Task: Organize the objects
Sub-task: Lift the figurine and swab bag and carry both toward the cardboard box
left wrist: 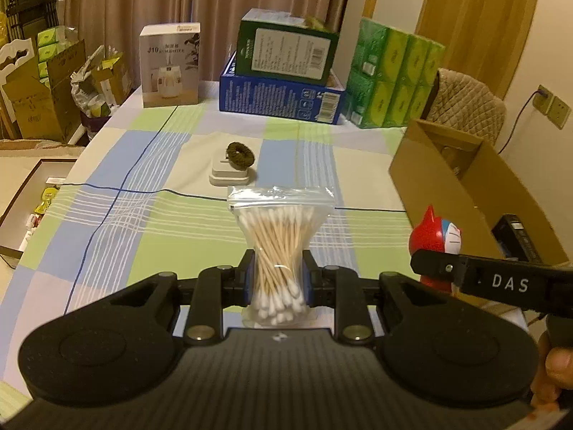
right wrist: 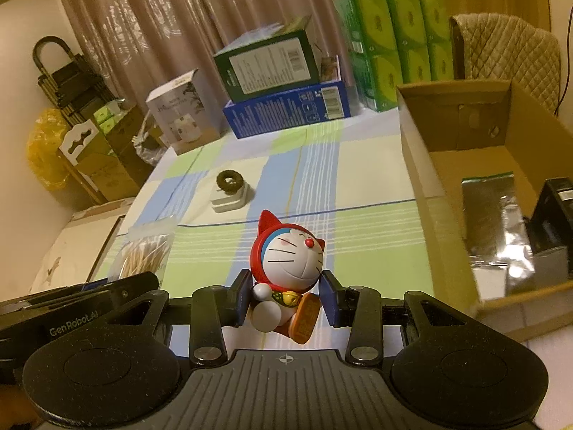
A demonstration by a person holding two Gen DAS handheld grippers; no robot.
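My left gripper (left wrist: pixel 278 279) is shut on a clear bag of cotton swabs (left wrist: pixel 277 247), pinched at its middle and held upright over the checked tablecloth. My right gripper (right wrist: pixel 286 299) is shut on a red and white cat figurine (right wrist: pixel 286 268); the figurine also shows in the left wrist view (left wrist: pixel 435 240), and the swab bag in the right wrist view (right wrist: pixel 147 251). An open cardboard box (right wrist: pixel 447 222) stands on the right, with a silver pouch (right wrist: pixel 494 222) and a black item (right wrist: pixel 553 215) inside. A dark ring (left wrist: pixel 239 156) rests on a white square block (left wrist: pixel 230 177) mid-table.
At the table's back stand a white humidifier box (left wrist: pixel 170 66), a green box (left wrist: pixel 286 46) on a blue box (left wrist: pixel 279 98), and green tissue packs (left wrist: pixel 392 79). A quilted chair (left wrist: pixel 465 105) is behind the cardboard box. Cartons and a tray lie on the floor at left.
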